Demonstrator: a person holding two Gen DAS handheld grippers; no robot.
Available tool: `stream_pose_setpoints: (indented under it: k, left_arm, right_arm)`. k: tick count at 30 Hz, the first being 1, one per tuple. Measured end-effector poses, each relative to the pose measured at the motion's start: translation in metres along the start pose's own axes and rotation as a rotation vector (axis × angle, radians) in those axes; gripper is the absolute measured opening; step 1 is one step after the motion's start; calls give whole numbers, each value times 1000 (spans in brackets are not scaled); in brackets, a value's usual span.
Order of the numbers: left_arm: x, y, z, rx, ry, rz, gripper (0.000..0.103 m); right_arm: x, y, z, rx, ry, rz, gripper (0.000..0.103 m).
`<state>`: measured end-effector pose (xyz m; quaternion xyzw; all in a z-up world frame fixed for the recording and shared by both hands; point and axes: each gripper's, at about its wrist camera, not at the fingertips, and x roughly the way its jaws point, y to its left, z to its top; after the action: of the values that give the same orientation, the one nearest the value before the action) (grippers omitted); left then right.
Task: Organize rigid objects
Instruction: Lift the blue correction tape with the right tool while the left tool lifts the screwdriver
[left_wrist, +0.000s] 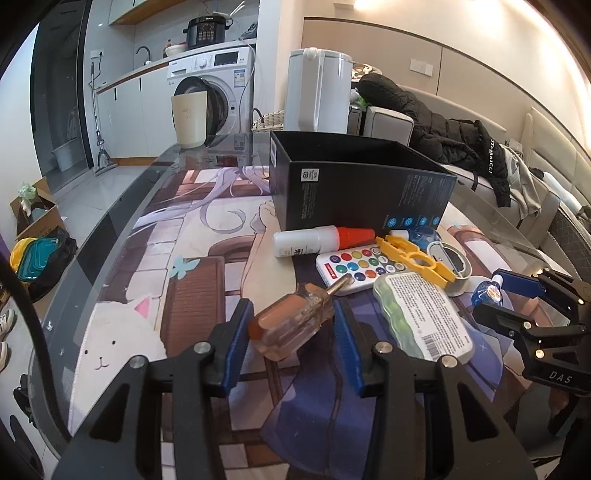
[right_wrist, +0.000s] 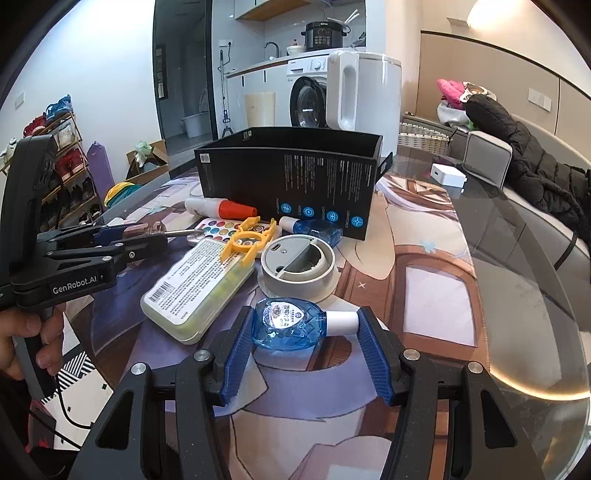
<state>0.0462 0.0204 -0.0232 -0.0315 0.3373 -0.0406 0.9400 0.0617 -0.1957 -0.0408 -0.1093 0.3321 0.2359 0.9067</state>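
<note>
While left claw (left_wrist: 293, 325) clamps screwdriver (left_wrist: 291, 325), shaft toward remote (left_wrist: 354, 266), right claw (right_wrist: 304, 326) grips bottle (right_wrist: 291, 325) crosswise

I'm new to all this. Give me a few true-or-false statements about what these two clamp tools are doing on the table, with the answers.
1. The left gripper has a screwdriver with a clear amber handle between its blue pads. True.
2. The right gripper grips the yellow plastic tool. False: it is shut on a small blue bottle with a white cap; the yellow tool lies untouched on the pile.
3. The black box stands open at the top, behind the clutter. True.
4. The remote with coloured buttons is inside the black box. False: it lies on the table mat in front of the box.
5. The white bottle with the red cap stands upright. False: it lies on its side.
</note>
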Motion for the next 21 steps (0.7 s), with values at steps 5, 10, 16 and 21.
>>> stream_pose_setpoints:
  k: [5, 10, 16, 21]
  left_arm:
    - [-6, -1, -5, 7, 3, 8, 43]
    - [-2, 3, -11, -6, 23, 25, 43]
    - [4, -1, -7, 11, 28, 42, 45]
    - [5, -3, -9, 31, 9, 21, 41]
  right_arm:
    - [-11, 4, -1, -17, -15, 1, 56]
    - [-17, 6, -3, -25, -16, 0, 56]
    - [-18, 5, -6, -25, -12, -2, 56]
    - [-17, 3, -6, -21, -12, -3, 57]
